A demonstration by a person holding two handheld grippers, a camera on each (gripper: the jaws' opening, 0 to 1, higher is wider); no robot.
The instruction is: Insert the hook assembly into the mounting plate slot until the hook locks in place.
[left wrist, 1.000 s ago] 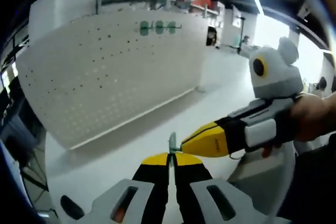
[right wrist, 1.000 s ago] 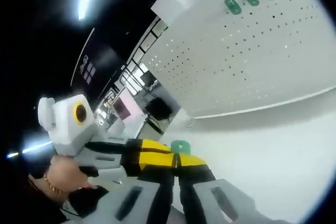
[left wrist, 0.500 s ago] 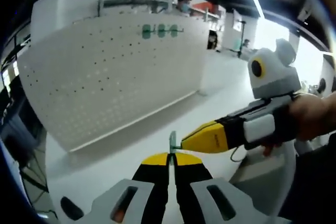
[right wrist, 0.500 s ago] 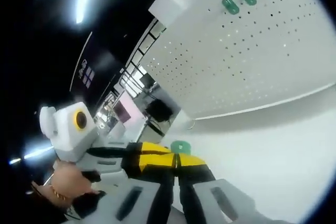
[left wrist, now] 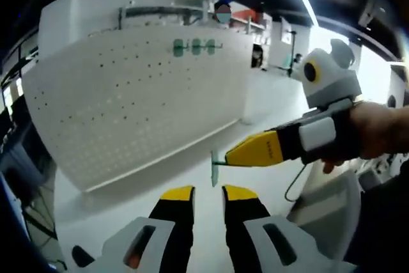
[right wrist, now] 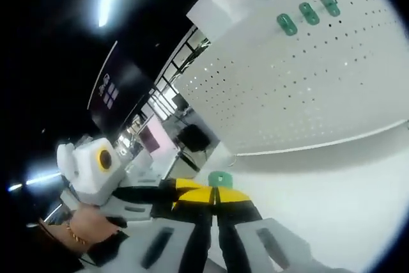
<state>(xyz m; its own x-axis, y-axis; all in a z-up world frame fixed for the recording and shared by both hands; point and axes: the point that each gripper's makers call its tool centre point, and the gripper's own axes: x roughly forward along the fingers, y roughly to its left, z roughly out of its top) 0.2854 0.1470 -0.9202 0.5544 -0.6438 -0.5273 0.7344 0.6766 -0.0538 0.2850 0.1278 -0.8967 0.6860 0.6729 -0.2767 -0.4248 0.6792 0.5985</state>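
The right gripper [left wrist: 225, 159] stays clenched on the green hook assembly [left wrist: 214, 169], while the left gripper [left wrist: 208, 191] has released it, jaws now parted just beneath.

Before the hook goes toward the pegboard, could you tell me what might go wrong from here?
The right gripper alone pinches the green hook by a small part at its tips, so it could twist or slip. The left gripper has its jaws open and gives no support. The pegboard is not close, and three green hooks already hang there.
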